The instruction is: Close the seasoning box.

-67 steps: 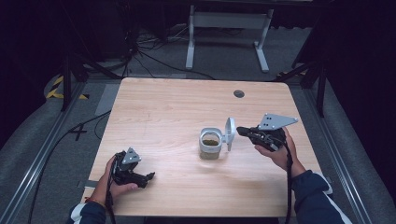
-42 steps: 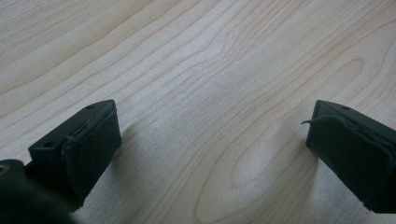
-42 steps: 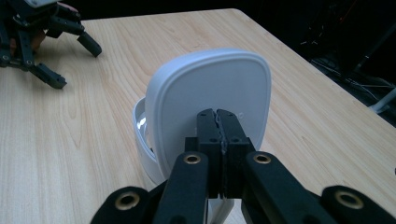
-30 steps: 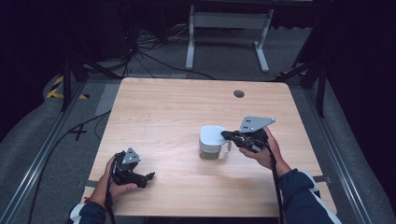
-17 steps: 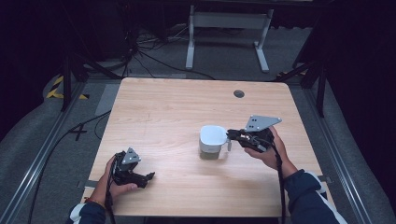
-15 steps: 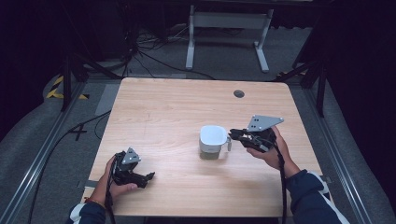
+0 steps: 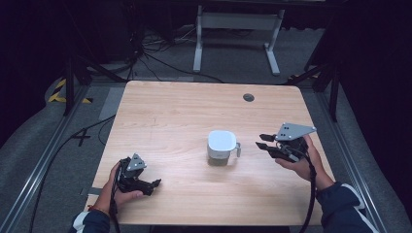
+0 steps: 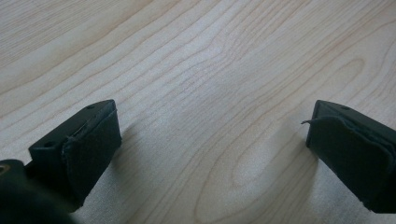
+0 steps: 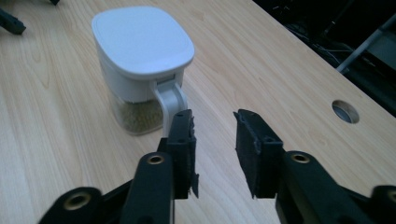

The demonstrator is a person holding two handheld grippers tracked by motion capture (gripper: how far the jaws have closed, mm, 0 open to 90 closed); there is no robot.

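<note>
A small clear container (image 7: 221, 145) with a white lid (image 9: 140, 51) lying flat on top stands right of the table's middle; brownish grains show through its lower wall. Its white handle (image 9: 170, 102) points toward my right gripper (image 7: 262, 141). That gripper hovers just to the right of the handle, apart from it and open, with nothing between its fingers, as the right gripper view (image 9: 215, 126) also shows. My left gripper (image 7: 151, 187) rests near the front left of the table, open, with bare wood between its pads (image 8: 88, 144).
The light wooden table (image 7: 184, 107) has a round cable hole (image 7: 248, 97) at the back right, also seen in the right gripper view (image 9: 345, 111). Beyond the table lie cables, dark floor and a white metal stand (image 7: 238, 22).
The container's lid stood upright at first and now lies shut. My right gripper came in over the container, then drew back to the right. The left gripper stayed still.
</note>
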